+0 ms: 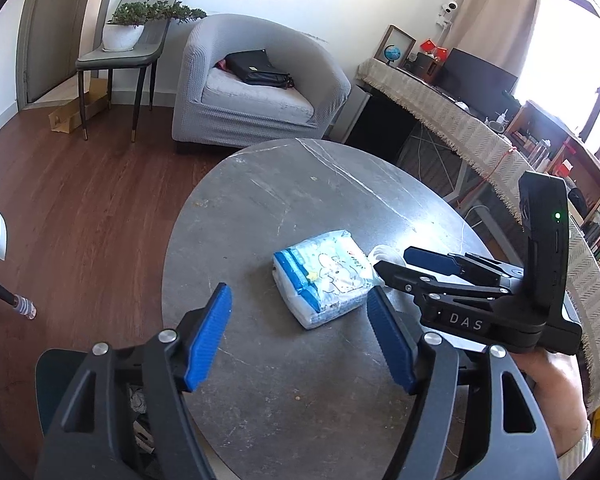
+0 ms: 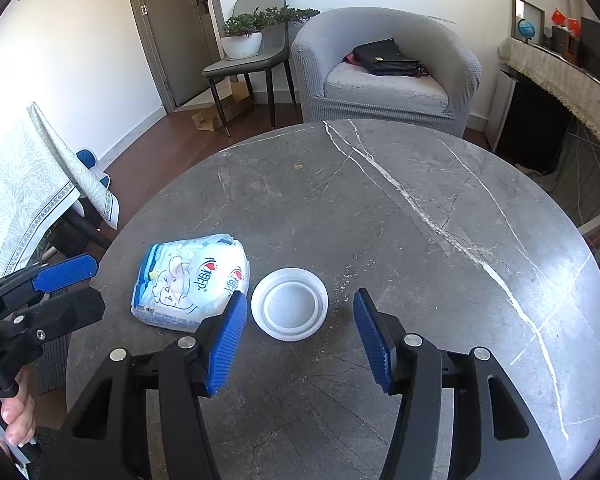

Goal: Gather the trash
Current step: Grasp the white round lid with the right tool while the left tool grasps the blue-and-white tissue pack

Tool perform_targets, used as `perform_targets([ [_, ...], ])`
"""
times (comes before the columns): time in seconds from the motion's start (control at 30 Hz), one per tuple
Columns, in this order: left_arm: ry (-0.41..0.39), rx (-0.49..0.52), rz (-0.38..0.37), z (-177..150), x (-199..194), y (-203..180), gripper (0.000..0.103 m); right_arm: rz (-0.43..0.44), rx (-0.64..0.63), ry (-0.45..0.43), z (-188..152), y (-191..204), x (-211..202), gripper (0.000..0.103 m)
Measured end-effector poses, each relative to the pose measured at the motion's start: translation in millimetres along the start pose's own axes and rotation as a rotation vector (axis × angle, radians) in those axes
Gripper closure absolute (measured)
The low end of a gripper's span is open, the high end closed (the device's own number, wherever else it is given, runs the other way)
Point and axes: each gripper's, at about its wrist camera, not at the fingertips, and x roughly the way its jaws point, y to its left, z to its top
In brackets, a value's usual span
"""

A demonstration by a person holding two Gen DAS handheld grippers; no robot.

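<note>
A white and blue tissue pack lies on the round grey marble table. It also shows in the right wrist view. A white round plastic lid lies just right of the pack; in the left wrist view it is mostly hidden behind the right gripper. My left gripper is open and empty, just short of the pack. My right gripper is open and empty, its fingers either side of the lid, slightly short of it. Each gripper shows in the other's view, the right and the left.
A grey armchair with a black bag stands beyond the table. A chair with a potted plant stands by the door. A cloth-covered desk runs along the right. A cloth-covered table is at left. A small crumb lies on the table.
</note>
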Motion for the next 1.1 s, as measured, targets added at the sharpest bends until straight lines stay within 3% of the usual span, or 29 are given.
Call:
perform_targets([
  [0.17, 0.012, -0.003, -0.001, -0.5, 5.2, -4.0, 0.027, -0.005, 0.001, -0.003, 3.1, 2.5, 4.8, 0.047],
  [0.33, 0.011, -0.011, 0.001, 0.4, 10.6, -10.7, 0.024, -0.041, -0.034, -0.003, 3.4, 4.4, 5.1, 0.063],
  [0.63, 0.029, -0.032, 0.05, 2.6, 25.8, -23.3, 0.022, -0.034, 0.106, -0.088, 2.1, -43.4, -23.8, 0.063],
  [1.1, 0.057, -0.02, 0.301, 4.9, 55.8, -55.7, 0.016, 0.011, 0.172, -0.111, -7.9, -69.7, -43.6, 0.063],
])
